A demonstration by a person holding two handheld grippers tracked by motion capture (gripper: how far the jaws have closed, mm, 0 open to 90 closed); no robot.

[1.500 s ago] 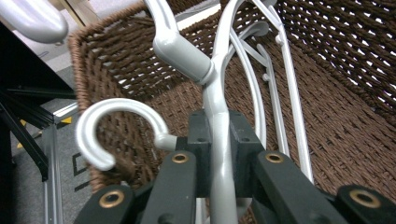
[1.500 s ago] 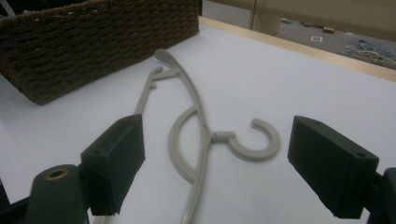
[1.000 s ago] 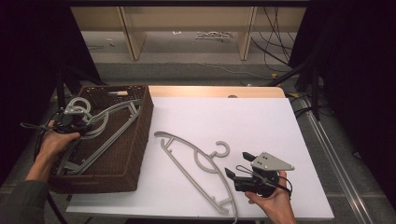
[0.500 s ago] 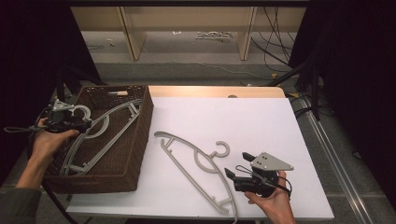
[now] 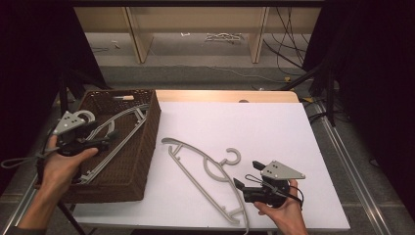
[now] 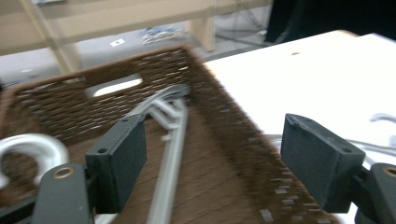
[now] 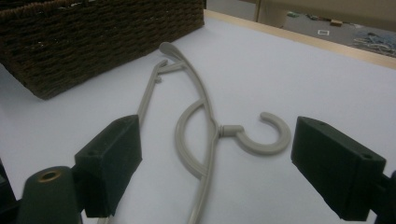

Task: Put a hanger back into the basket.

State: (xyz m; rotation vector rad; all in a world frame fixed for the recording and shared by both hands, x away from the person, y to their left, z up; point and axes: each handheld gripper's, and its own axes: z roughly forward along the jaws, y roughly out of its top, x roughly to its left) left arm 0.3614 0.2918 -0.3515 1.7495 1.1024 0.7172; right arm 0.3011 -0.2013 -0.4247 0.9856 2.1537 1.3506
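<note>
Hangers in the wicker basket (image 5: 142,147), one hanger on the table (image 5: 205,169)
Left gripper (image 5: 105,142) jaws just opened wide, empty, over the basket's hangers (image 5: 115,132); right gripper (image 5: 247,176) gaping, empty, beside the loose one.

Open white table (image 5: 274,132) right of hanger (image 5: 205,169), wicker basket (image 5: 142,152) walling left

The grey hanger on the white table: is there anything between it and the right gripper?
Nothing visible stands between them. The right gripper is open just beside the hanger, which lies flat on the bare white table. In the right gripper view the hanger lies directly ahead of the open jaws. The wicker basket stands off to the side.
</note>
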